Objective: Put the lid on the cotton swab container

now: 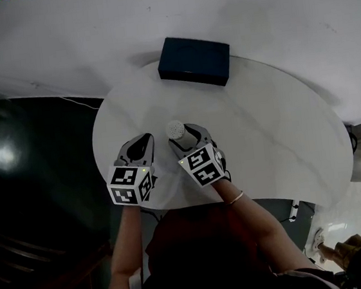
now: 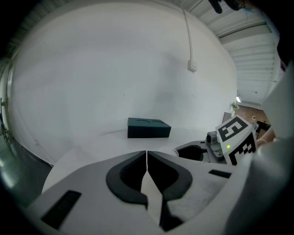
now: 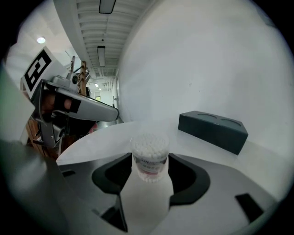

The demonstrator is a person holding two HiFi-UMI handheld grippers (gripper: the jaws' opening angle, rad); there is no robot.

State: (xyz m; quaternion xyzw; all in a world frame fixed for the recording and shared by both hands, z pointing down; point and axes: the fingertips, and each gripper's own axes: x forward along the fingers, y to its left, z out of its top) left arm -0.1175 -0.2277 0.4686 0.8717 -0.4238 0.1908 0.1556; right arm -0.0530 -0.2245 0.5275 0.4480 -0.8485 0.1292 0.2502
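Observation:
The cotton swab container (image 1: 175, 129) is a small clear tub, open at the top and packed with white swab tips (image 3: 149, 143). It stands upright on the round white table (image 1: 276, 130) near the front. My right gripper (image 1: 185, 135) is shut on the cotton swab container (image 3: 149, 158), one jaw against each side. My left gripper (image 1: 145, 140) sits just left of it, its jaws closed tip to tip (image 2: 146, 156) with nothing seen between them. I see no lid in any view.
A dark blue box (image 1: 194, 61) lies at the back of the table, beyond both grippers (image 3: 213, 130). A white wall rises behind it. The dark floor drops away left of the table edge (image 1: 99, 137).

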